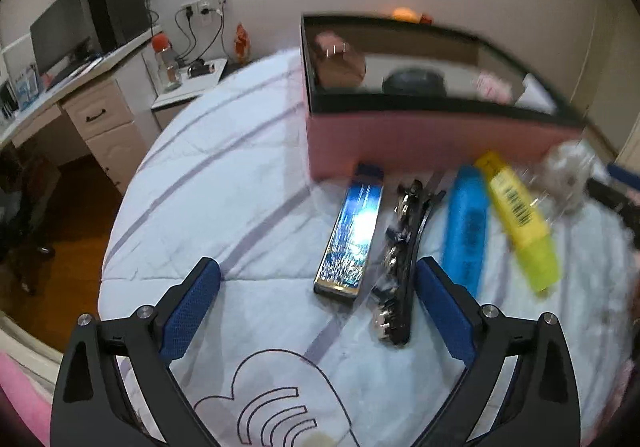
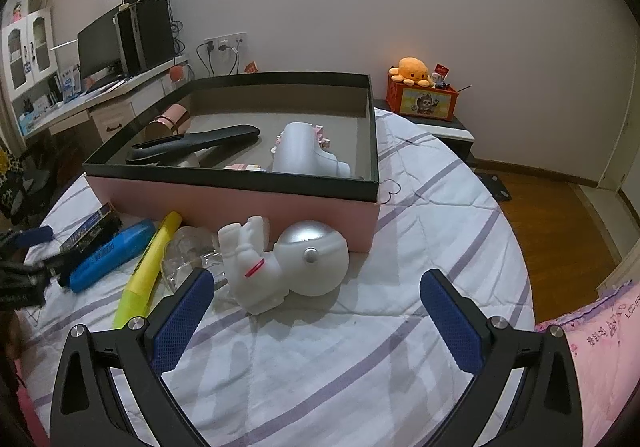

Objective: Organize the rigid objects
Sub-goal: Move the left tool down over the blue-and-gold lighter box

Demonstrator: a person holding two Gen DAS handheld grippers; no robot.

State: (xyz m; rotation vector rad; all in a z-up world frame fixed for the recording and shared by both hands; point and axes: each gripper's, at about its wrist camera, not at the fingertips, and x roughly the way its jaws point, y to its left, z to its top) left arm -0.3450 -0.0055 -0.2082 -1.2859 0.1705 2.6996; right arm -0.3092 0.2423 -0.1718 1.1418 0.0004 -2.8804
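Note:
A pink box with a black rim (image 1: pixel 420 139) (image 2: pixel 240 203) stands on the bed. In front of it lie a shiny blue packet (image 1: pixel 350 235), a black hair clip in a clear bag (image 1: pixel 400 263), a blue marker (image 1: pixel 466 231) (image 2: pixel 108 255), a yellow highlighter (image 1: pixel 520 219) (image 2: pixel 148 267), a clear plastic item (image 2: pixel 188 255) and a white astronaut figure (image 2: pixel 288 267). My left gripper (image 1: pixel 318 283) is open, just short of the packet and clip. My right gripper (image 2: pixel 316 299) is open, just short of the astronaut. The box holds a black case (image 2: pixel 200 143) and a white device (image 2: pixel 304 151).
The bed has a white quilt with purple stripes (image 2: pixel 320 367). A desk with a monitor (image 1: pixel 60 31) stands to the left, with a nightstand and bottle (image 1: pixel 166 63). An orange box with a plush octopus (image 2: pixel 420 87) is at the far right. Wooden floor (image 2: pixel 560 227) lies beyond the bed.

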